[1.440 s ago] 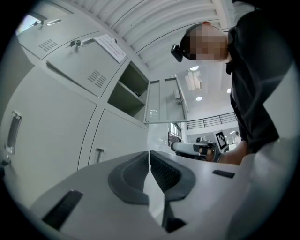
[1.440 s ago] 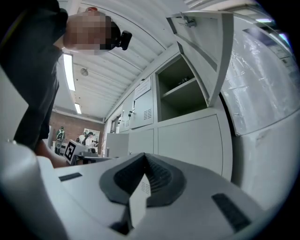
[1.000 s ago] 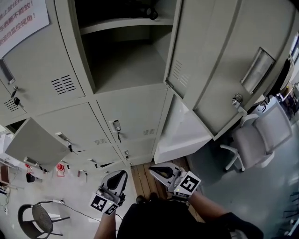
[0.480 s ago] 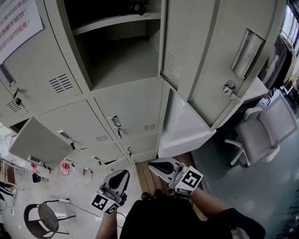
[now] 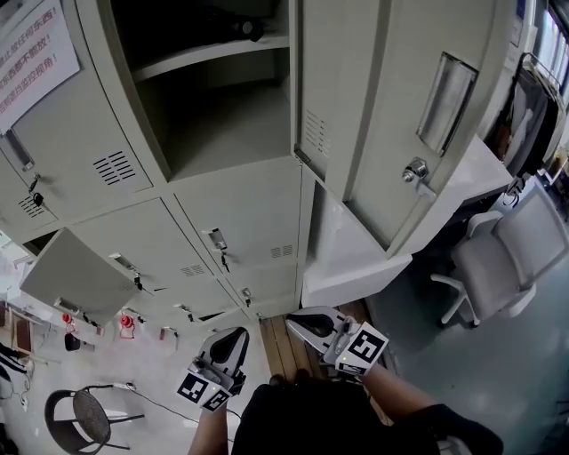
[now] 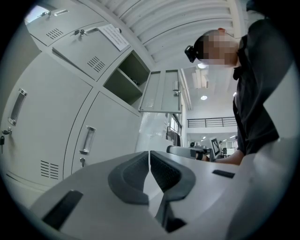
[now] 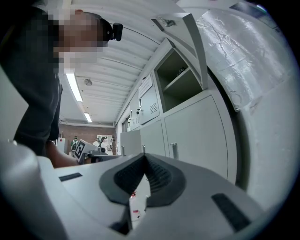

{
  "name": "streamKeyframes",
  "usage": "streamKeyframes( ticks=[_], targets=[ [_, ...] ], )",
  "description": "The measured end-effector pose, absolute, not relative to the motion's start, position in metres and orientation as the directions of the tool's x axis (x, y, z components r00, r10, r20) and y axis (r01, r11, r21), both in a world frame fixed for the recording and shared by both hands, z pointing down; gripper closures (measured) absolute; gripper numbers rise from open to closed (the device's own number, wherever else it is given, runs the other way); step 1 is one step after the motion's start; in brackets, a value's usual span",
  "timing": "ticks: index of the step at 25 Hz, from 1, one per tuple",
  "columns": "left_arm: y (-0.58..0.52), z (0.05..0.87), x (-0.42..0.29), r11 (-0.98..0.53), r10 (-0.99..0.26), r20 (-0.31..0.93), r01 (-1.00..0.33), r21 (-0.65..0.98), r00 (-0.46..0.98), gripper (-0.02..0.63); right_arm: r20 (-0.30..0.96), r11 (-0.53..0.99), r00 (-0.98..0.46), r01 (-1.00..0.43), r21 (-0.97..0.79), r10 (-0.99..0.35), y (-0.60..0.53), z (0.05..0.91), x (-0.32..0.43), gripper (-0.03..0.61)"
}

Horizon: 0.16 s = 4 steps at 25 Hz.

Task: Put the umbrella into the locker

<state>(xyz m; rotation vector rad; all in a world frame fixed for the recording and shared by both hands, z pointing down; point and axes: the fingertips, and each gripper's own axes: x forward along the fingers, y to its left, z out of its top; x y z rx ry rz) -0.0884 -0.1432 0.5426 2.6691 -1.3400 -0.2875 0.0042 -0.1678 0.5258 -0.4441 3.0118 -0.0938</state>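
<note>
The open locker compartment (image 5: 222, 120) is at the top middle of the head view, with its door (image 5: 391, 124) swung out to the right. A dark object (image 5: 247, 27) lies on its upper shelf, too dim to identify. No umbrella shows anywhere else. My left gripper (image 5: 236, 334) and right gripper (image 5: 297, 320) hang low in front of the person's body, well below the compartment. Both point toward the lockers and both are shut on nothing. The pads meet in the left gripper view (image 6: 149, 153) and in the right gripper view (image 7: 144, 155).
A lower-left locker door (image 5: 76, 275) stands ajar. A white wrapped panel (image 5: 356, 258) leans beside the lockers on the right. A white office chair (image 5: 507, 258) is further right and a black round stool (image 5: 84, 418) at bottom left. A printed notice (image 5: 36, 49) hangs top left.
The head view has swung, so the open compartment and its door sit further left in the picture. Both grippers have stayed shut and low, with only a small drift.
</note>
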Motion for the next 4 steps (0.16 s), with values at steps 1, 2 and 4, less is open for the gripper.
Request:
streamKeyframes(
  ticks=[1, 2, 4],
  targets=[
    [-0.143, 0.544, -0.085, -0.592, -0.805, -0.107, -0.778, 0.211, 0.584, 0.589, -0.088, 0.954, -0.952, -0.287, -0.082, -0.293, -0.169, 0.527, 0.008, 0.568],
    [-0.143, 0.545, -0.081, -0.591, -0.806, -0.106, -0.778, 0.212, 0.583, 0.589, -0.092, 0.953, -0.951, -0.288, -0.091, -0.296, -0.17, 0.528, 0.013, 0.568],
    [-0.144, 0.549, -0.074, -0.588, -0.808, -0.105, -0.78, 0.215, 0.58, 0.589, -0.103, 0.95, -0.948, -0.291, -0.112, -0.302, -0.173, 0.531, 0.021, 0.568]
  ],
)
